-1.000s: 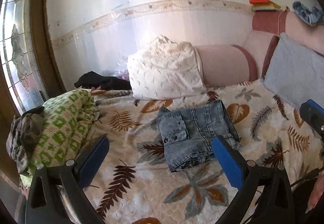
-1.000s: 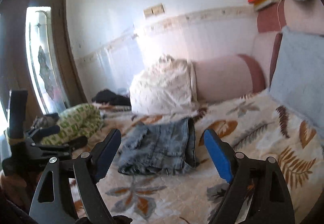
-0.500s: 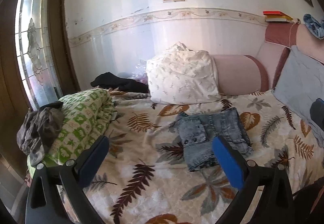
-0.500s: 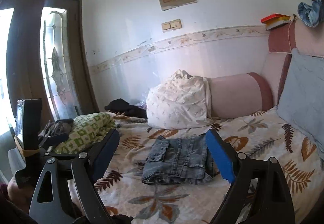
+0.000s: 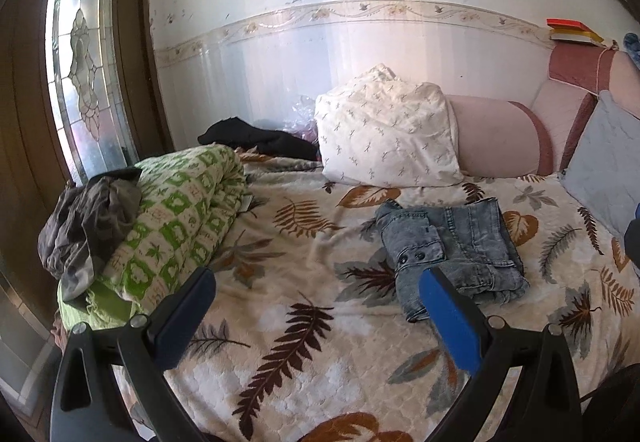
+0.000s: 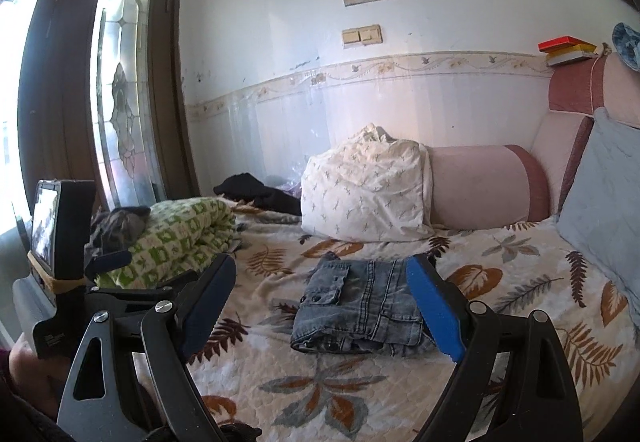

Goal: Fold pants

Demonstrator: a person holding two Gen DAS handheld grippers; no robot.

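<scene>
A pair of grey-blue denim pants (image 5: 452, 246) (image 6: 360, 302) lies folded into a compact bundle on the leaf-patterned bedspread (image 5: 304, 306) (image 6: 320, 382). My left gripper (image 5: 316, 278) hangs open over the bedspread, short of the pants and to their left, with nothing between its blue pads. My right gripper (image 6: 320, 266) is also open and empty; the pants lie beyond it, framed between its fingers. The left gripper's body with its small screen (image 6: 60, 242) shows at the left edge of the right wrist view.
A rolled green-and-white quilt (image 5: 176, 218) with grey clothes (image 5: 88, 218) on it lies at the left. A white pillow (image 5: 384, 134), a pink bolster (image 5: 496, 138) and a black garment (image 5: 256, 138) line the wall. A grey-blue cushion (image 5: 608, 162) stands at the right.
Both grippers have drawn back from the folded pants, which now look smaller and farther away. The views have levelled out. Both grippers stayed open and empty.
</scene>
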